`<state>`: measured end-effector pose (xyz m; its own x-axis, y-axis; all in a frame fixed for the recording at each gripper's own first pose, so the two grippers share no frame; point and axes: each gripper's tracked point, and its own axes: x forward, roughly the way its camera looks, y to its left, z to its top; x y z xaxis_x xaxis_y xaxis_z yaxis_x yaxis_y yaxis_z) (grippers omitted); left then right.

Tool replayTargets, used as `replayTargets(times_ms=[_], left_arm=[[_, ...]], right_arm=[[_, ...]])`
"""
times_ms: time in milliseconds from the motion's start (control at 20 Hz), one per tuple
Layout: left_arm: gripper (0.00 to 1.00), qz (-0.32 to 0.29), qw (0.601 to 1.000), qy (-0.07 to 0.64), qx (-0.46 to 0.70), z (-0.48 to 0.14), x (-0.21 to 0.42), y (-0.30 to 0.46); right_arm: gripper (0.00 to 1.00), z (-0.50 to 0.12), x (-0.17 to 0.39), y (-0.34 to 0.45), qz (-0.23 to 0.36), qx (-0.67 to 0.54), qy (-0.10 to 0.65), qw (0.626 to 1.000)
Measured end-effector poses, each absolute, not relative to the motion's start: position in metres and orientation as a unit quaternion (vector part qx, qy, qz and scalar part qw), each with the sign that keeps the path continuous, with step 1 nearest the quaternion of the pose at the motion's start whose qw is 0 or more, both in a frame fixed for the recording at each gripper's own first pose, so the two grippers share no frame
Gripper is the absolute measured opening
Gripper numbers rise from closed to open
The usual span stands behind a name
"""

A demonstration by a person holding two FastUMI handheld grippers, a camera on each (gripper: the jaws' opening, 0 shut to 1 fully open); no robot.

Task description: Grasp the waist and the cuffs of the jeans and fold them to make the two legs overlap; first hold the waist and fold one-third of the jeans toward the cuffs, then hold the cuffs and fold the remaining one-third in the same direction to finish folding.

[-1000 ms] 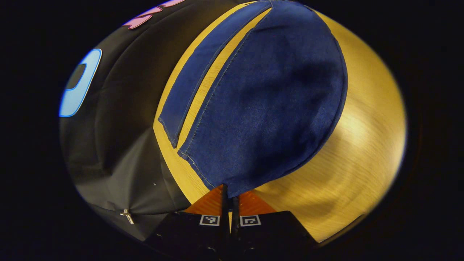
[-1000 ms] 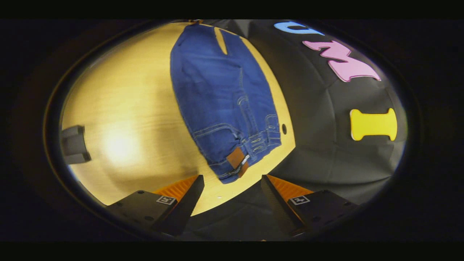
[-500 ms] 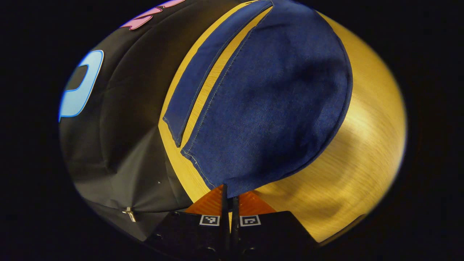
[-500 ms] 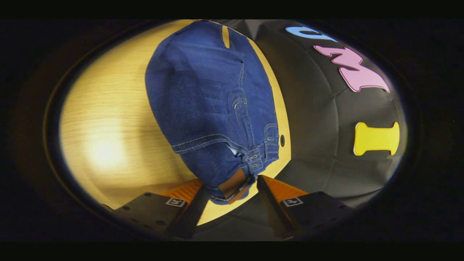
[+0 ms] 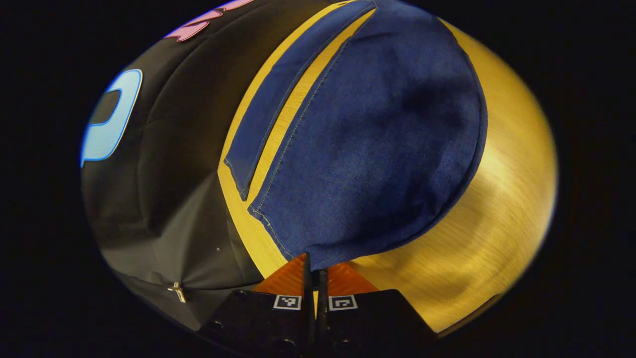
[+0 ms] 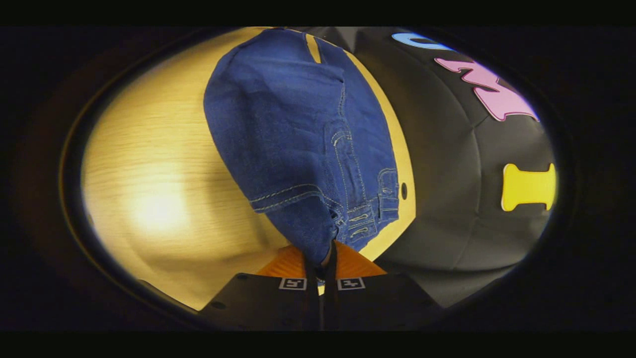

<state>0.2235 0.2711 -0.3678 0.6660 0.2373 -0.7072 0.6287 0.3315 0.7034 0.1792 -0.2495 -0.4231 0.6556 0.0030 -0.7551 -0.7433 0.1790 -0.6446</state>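
Dark blue jeans (image 5: 367, 139) lie along a yellow wooden table (image 5: 497, 209), the legs running away from me. In the left gripper view my left gripper (image 5: 315, 266) is shut on the cuff of the near leg (image 5: 323, 256), while the other leg (image 5: 268, 119) lies flat beside it with a strip of table between. In the right gripper view the jeans' waist (image 6: 348, 223), with belt loops and a pocket seam, bunches up at my right gripper (image 6: 323, 261), which is shut on the waistband corner.
The table's far edge (image 6: 397, 149) meets the black cloth wall (image 6: 472, 199). A small dark hole (image 6: 404, 190) sits in the tabletop by the waistband. Bare wood (image 6: 159, 199) lies on the side away from the wall.
My right gripper moved in on the waistband and shut on its corner, which now bunches between the fingers. The left gripper has stayed shut on the cuff, almost unmoved.
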Motion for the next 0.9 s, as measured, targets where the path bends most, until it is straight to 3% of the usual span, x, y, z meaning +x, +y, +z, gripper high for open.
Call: replayTargets(times_ms=[50, 150, 250, 500, 550, 650, 750, 800, 850, 900], left_arm=[[0.06, -0.133, 0.729, 0.394, 0.543, -0.369, 0.225, 0.271], [0.06, -0.121, 0.763, 0.412, 0.484, -0.367, 0.232, 0.263], [0.06, -0.104, 0.794, 0.423, 0.425, -0.351, 0.238, 0.256], [0.06, -0.071, 0.856, 0.444, 0.255, -0.287, 0.263, 0.232], [0.05, -0.073, 0.864, 0.451, 0.211, -0.274, 0.27, 0.224], [0.06, -0.072, 0.877, 0.459, 0.126, -0.245, 0.294, 0.211], [0.06, -0.062, 0.882, 0.464, 0.052, -0.221, 0.32, 0.201], [0.1, -0.051, 0.882, 0.469, 0.018, -0.212, 0.33, 0.201], [0.06, -0.041, 0.878, 0.476, -0.02, -0.208, 0.341, 0.201], [0.06, -0.033, 0.873, 0.483, -0.057, -0.211, 0.356, 0.2]], right_arm=[[0.02, -0.42, 0.179, -0.248, 0.274, -0.587, 0.318, 0.692], [0.13, -0.409, 0.184, -0.246, 0.27, -0.566, 0.327, 0.707], [0.02, -0.388, 0.197, -0.243, 0.261, -0.529, 0.33, 0.737], [0.07, -0.331, 0.255, -0.227, 0.252, -0.465, 0.326, 0.784], [0.02, -0.322, 0.268, -0.222, 0.25, -0.44, 0.331, 0.796], [0.07, -0.307, 0.3, -0.213, 0.24, -0.376, 0.346, 0.825], [0.02, -0.296, 0.332, -0.206, 0.217, -0.292, 0.366, 0.856], [0.07, -0.292, 0.345, -0.207, 0.196, -0.243, 0.38, 0.87], [0.02, -0.287, 0.357, -0.209, 0.176, -0.199, 0.391, 0.881], [0.07, -0.28, 0.371, -0.213, 0.149, -0.153, 0.402, 0.891]])
